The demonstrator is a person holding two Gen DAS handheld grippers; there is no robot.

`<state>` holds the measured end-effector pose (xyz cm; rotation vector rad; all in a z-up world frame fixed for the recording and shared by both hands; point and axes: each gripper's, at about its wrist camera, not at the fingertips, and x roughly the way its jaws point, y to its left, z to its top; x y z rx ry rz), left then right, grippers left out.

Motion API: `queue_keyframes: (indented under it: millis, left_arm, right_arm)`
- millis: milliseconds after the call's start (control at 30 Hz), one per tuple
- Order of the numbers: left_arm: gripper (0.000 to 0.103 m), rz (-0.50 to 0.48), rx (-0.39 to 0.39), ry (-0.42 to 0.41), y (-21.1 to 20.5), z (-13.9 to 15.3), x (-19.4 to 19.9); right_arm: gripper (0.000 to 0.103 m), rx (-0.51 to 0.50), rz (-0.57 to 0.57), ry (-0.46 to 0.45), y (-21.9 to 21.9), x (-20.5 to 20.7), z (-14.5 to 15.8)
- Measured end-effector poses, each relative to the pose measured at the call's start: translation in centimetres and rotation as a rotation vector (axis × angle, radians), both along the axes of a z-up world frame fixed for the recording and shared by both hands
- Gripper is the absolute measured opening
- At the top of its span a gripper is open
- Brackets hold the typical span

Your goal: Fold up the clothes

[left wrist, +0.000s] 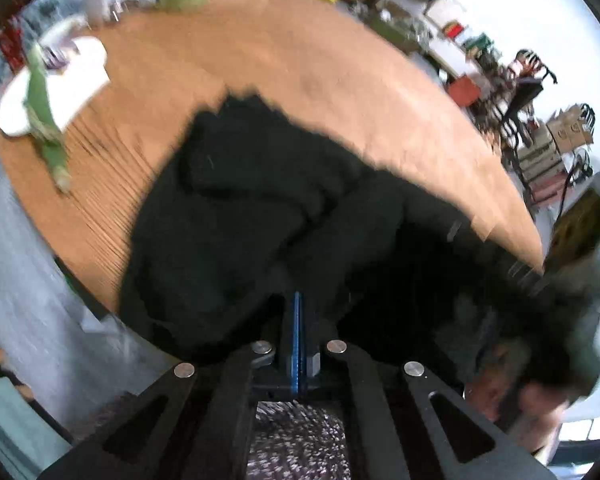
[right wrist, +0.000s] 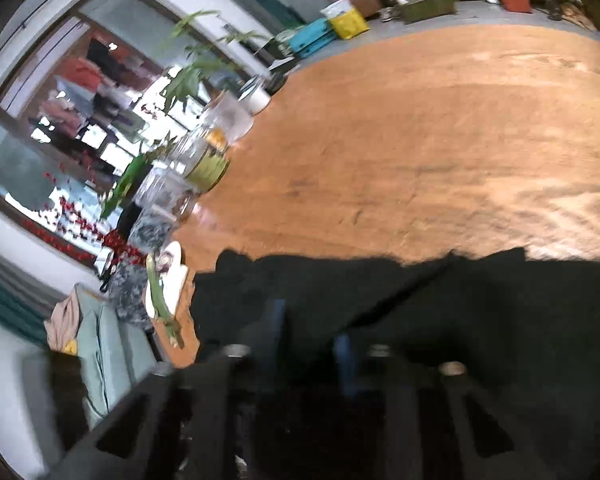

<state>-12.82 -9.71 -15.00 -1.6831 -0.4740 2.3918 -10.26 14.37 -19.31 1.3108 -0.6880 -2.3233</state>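
Cloth: crumpled black soft garment (left wrist: 260,208), limp, likely slippery; grip hems. Left tongs (left wrist: 296,312) pinched together; right tongs (right wrist: 309,336) narrow, blurred.

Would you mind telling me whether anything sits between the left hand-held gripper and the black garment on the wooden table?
Nothing visible does: the left hand-held gripper is shut right at the black garment, no other object between them.

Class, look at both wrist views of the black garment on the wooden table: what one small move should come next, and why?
Probably draw the two grippers apart to spread the black garment flat. It lies bunched and creased at the near edge of the wooden table, nothing folded yet. The left hand-held gripper is shut at the cloth; the right hand-held gripper shows cloth between its blurred fingers, grip unclear.
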Motion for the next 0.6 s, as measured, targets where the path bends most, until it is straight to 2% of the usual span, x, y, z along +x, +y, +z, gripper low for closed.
queue_keyframes:
  millis: [67,100,133,167,200,300,333,367,400,433,500,567,600]
  left_arm:
    - [0.007,0.016,0.015,0.024,-0.8,1.9,-0.7]
    - [0.022,0.012,0.023,0.021,-0.8,2.4,-1.2]
    - [0.052,0.004,0.025,0.02,-0.5,2.6,-1.9]
    - [0.064,-0.004,0.028,0.02,-0.2,2.9,-2.6]
    - [0.068,-0.013,0.03,0.019,0.2,3.1,-3.3]
    - [0.068,-0.057,0.011,-0.041,3.3,1.6,-5.6]
    - [0.065,-0.06,0.005,-0.067,4.3,0.9,-6.4]
    - [0.057,-0.083,0.006,-0.085,5.0,0.2,-6.5]
    - [0.036,-0.124,0.0,-0.111,6.3,-0.9,-6.4]
    - [0.025,-0.134,-0.025,-0.118,6.9,-1.5,-6.3]
    - [0.014,-0.156,-0.086,-0.09,7.8,-2.3,-5.5]
    - [0.009,-0.15,-0.055,-0.081,7.3,-2.1,-5.3]
    - [0.007,-0.147,-0.034,-0.077,6.9,-1.9,-5.2]
  right_arm:
    - [0.011,-0.016,0.022,0.024,0.0,1.0,0.0]
    - [0.01,-0.035,0.033,0.025,0.2,1.6,0.1]
    - [0.009,-0.049,0.049,0.028,0.4,2.3,0.3]
    - [0.009,-0.047,0.071,0.033,0.4,3.1,0.5]
    - [0.009,-0.042,0.092,0.039,0.4,3.8,0.6]
    - [0.007,-0.023,0.182,0.04,0.0,6.3,0.6]
    - [0.002,-0.03,0.215,0.027,0.0,7.3,0.5]
    - [0.001,-0.046,0.241,0.007,-0.1,8.0,0.2]
    - [0.001,-0.057,0.261,-0.009,0.0,8.8,-0.1]
    - [0.001,-0.056,0.269,-0.016,0.1,9.7,-0.4]
    - [0.003,-0.02,0.264,-0.007,0.8,10.5,-0.4]
    - [0.008,-0.008,0.211,0.004,2.1,9.8,0.2]
    - [0.017,-0.008,0.18,0.01,2.7,9.2,0.6]
